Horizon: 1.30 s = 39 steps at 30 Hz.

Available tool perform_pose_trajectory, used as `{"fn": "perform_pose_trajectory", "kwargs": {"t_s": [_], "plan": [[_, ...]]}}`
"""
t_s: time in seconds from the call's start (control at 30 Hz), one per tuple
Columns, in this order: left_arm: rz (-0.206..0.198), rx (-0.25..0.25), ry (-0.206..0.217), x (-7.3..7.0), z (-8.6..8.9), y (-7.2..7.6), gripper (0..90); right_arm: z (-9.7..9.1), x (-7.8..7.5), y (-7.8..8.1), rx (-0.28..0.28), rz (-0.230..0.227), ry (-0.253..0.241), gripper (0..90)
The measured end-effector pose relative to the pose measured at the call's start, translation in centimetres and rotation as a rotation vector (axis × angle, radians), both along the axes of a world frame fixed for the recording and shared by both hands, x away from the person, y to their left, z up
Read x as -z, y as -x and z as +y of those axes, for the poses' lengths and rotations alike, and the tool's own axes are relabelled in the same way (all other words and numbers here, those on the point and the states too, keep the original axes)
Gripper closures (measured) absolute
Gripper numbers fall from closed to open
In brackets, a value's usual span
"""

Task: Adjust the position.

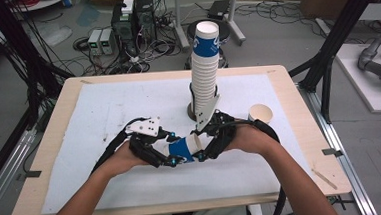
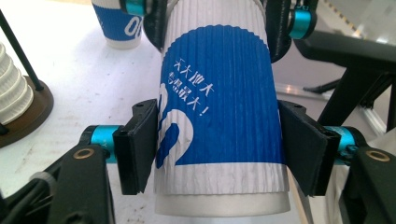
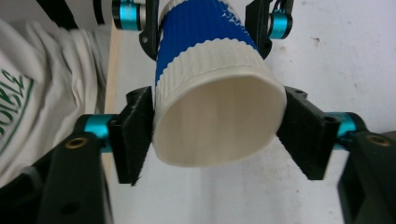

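Note:
A blue and white ribbed paper cup (image 1: 183, 148) hangs on its side over the white mat, between my two grippers. My left gripper (image 1: 175, 149) is shut on its blue lower part; in the left gripper view both pads press the cup (image 2: 219, 107) near its base. My right gripper (image 1: 199, 144) holds the open end; in the right gripper view its pads lie against both sides of the cream rim (image 3: 215, 121). The left gripper (image 3: 205, 18) grips farther down the cup there. The right gripper (image 2: 217, 14) flanks the cup's far end in the left gripper view.
A tall stack of the same cups (image 1: 206, 71) stands on a brown round base (image 1: 191, 112) just behind the grippers. A single upright cup (image 1: 260, 114) stands to the right. The white mat (image 1: 103, 108) covers most of the wooden table (image 1: 300, 131).

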<state>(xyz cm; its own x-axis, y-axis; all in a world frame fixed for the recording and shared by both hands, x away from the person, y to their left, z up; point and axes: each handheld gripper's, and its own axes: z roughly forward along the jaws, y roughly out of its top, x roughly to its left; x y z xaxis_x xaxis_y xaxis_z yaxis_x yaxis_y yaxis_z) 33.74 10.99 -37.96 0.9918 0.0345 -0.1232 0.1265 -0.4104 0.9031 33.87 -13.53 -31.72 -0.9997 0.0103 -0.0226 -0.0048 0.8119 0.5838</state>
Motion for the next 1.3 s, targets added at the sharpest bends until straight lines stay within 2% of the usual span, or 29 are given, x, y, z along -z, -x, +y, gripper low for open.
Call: {"fn": "perform_pose_trajectory", "kwargs": {"t_s": [0.17, 0.3, 0.37, 0.4, 0.47, 0.57, 0.77, 0.87, 1.0, 1.27, 1.3], "plan": [[-0.006, -0.024, 0.073, 0.3, 0.7, 0.1, 32.1, -0.9, 0.0, -0.2, 0.028, 0.042, -0.167, 20.3], [-0.016, -0.043, 0.135, 0.7, 1.4, 0.2, 31.6, -2.1, 0.5, -0.2, 0.079, 0.067, -0.300, 20.1], [-0.019, -0.048, 0.168, 0.8, 1.7, 0.3, 31.5, -2.7, 0.9, -0.3, 0.108, 0.054, -0.345, 20.1], [-0.023, -0.053, 0.181, 0.8, 1.9, 0.3, 31.1, -3.0, 1.1, -0.2, 0.126, 0.062, -0.365, 20.0], [-0.025, -0.060, 0.208, 0.9, 2.1, 0.4, 31.2, -3.5, 1.6, -0.2, 0.134, 0.072, -0.403, 19.6], [-0.027, -0.057, 0.225, 1.0, 2.1, 0.4, 31.2, -3.8, 2.4, 0.0, 0.131, 0.103, -0.466, 19.6], [-0.043, -0.044, 0.270, 1.2, 1.8, 0.7, 31.2, -3.4, 3.7, 0.2, 0.133, 0.130, -0.494, 19.6], [-0.050, -0.045, 0.286, 1.2, 1.8, 0.8, 31.2, -3.3, 4.1, 0.3, 0.127, 0.148, -0.530, 19.6], [-0.050, -0.050, 0.310, 1.3, 1.8, 0.8, 31.1, -3.4, 4.4, 0.4, 0.121, 0.152, -0.584, 18.7], [-0.047, -0.051, 0.322, 1.5, 1.8, 0.8, 31.2, -3.5, 4.8, 0.4, 0.129, 0.154, -0.621, 24.7], [-0.046, -0.052, 0.323, 1.5, 1.8, 0.8, 31.5, -3.5, 4.7, 0.3, 0.125, 0.144, -0.621, 25.4]]}}
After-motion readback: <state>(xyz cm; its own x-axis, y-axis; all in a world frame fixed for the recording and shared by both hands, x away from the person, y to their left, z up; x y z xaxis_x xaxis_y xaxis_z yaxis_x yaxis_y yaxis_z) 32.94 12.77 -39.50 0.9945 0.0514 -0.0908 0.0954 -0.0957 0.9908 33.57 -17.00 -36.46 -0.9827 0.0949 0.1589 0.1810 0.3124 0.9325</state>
